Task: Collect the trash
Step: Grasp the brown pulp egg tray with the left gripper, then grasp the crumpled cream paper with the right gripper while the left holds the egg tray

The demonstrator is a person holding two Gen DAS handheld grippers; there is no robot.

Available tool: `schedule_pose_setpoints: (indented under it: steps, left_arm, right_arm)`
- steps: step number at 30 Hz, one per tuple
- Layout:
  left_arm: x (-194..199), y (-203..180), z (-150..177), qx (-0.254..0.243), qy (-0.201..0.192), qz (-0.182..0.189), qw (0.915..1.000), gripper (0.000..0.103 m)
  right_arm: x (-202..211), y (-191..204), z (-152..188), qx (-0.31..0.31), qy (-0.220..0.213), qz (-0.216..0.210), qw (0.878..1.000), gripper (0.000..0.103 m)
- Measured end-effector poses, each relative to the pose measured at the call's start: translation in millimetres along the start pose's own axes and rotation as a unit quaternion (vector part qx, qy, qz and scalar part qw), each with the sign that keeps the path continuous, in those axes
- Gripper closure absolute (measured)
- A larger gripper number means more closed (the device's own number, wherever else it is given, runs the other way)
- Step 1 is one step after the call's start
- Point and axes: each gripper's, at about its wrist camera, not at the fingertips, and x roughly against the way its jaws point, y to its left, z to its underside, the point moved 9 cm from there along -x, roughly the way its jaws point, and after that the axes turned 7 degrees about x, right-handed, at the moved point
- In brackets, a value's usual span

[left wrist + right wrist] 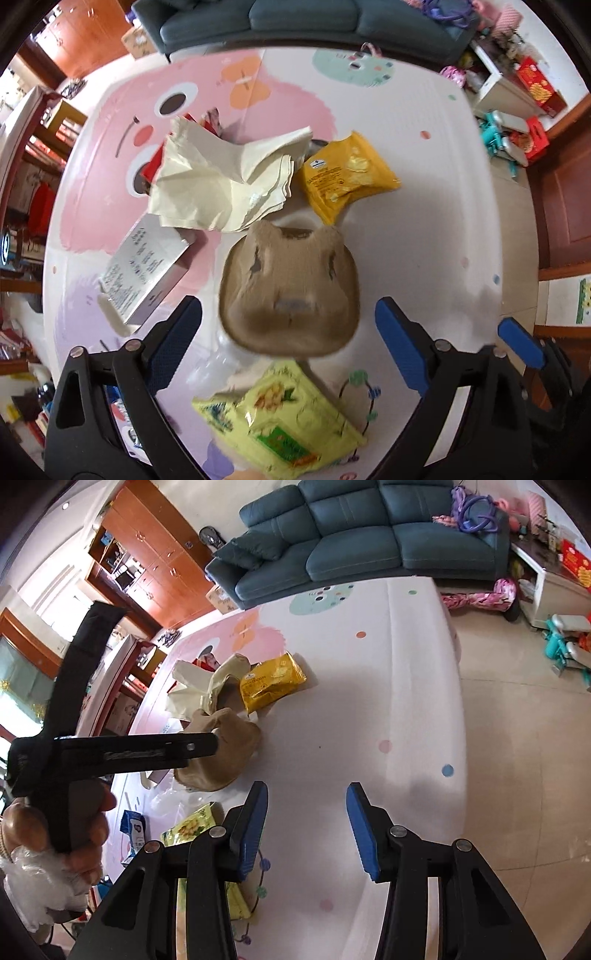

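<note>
Several wrappers surround the brown paper tray (290,291), which lies on the mat between the left gripper (288,328)'s spread jaws. Light, crushable; pinch its rim. Right gripper (306,827) gapes, empty.

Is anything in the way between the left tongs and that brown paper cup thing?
No. The left tongs stand open right around the brown paper holder, with nothing between them. The cream napkins and the yellow snack packet lie beyond it, and the green packet lies nearer the camera.
</note>
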Motion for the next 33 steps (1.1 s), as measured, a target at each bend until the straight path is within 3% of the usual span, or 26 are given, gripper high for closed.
schedule_pose_setpoints:
  steps: [3,4,9,17,26,33]
  left_arm:
    - [-18,-3,-3,0.004,0.015,-0.006,0.9999,0.023]
    - [-22,-4,-4,0.004,0.018,-0.009,0.9998,0.034]
    - [-22,2,-6,0.011,0.003,-0.013,0.9999,0.035]
    - [5,31,-3,0.077,-0.012,0.033,0.9964,0.036]
    - [51,75,-7,0.146,-0.058,0.072,0.9849,0.036]
    - [77,118,-7,0.185,-0.092,0.069,0.9759,0.036]
  right_arm:
    - [-14,-3,-6,-0.002,0.006,-0.009,1.000,0.057]
    - [-16,-2,-6,-0.003,0.009,-0.012,1.000,0.057]
    - [-25,1,-11,-0.002,0.017,-0.026,1.000,0.057]
    - [-47,17,-23,0.007,0.028,-0.047,0.998,0.057]
    - [-78,57,-47,-0.002,0.040,-0.102,0.994,0.057]
    - [-109,90,-72,-0.037,0.051,-0.154,0.986,0.057]
